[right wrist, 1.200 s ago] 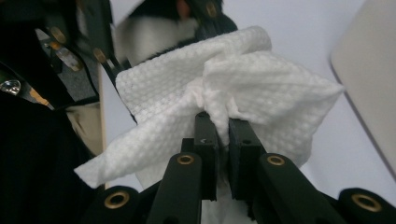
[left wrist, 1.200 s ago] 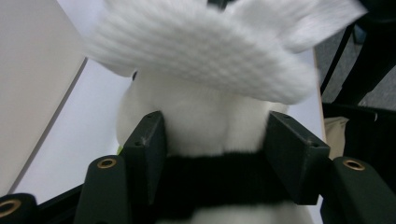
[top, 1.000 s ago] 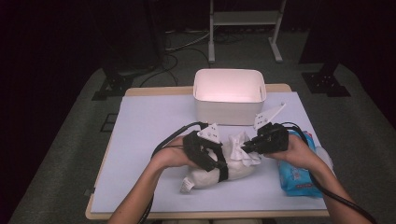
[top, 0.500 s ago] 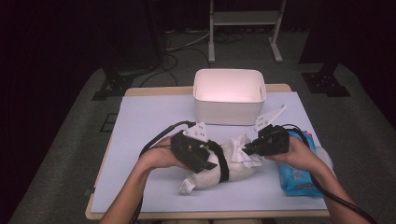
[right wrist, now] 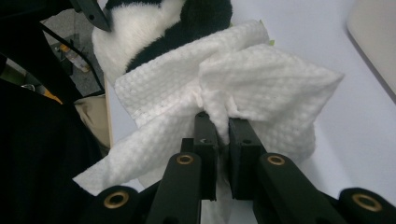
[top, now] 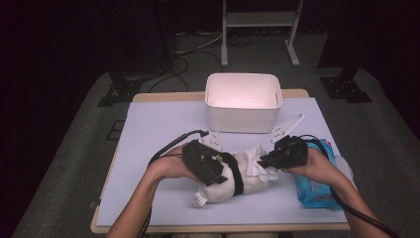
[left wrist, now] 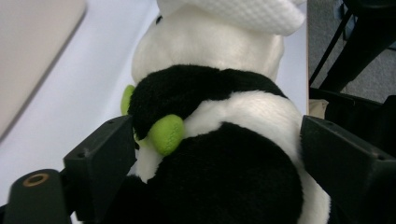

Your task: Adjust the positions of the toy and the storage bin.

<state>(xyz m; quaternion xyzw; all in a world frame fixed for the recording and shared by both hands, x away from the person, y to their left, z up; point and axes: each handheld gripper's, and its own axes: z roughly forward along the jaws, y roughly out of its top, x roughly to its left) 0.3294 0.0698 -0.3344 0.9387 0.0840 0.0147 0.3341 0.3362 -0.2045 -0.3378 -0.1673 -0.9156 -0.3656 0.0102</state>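
2 grippers sit low over the near half of the table (top: 148, 129), and you hold 1 in each hand. Your left gripper (top: 214, 171) straddles the black-and-white plush toy (top: 233, 181), which lies on its side on the pale mat between your hands; its jaws have just been opening and now stand wide, with the toy's body between them and a gap showing on the right side in the left gripper view, where the plush toy (left wrist: 224, 154) shows a green patch beside the left jaw. Your right gripper (top: 265, 161) comes in from the right with its jaws pinched tight on a white textured wipe (right wrist: 224, 88), a fold of it bunched between the pads and the rest draped over the toy's upper end. In the high view that wipe (top: 257, 158) rests against the toy, just beside the right gripper's tips. Under your right wrist lies a blue pack of wipes (top: 317, 186), near the table's right edge. Farther off, a white bin (top: 242, 116) stands at the middle of the far side, well apart from the toy.
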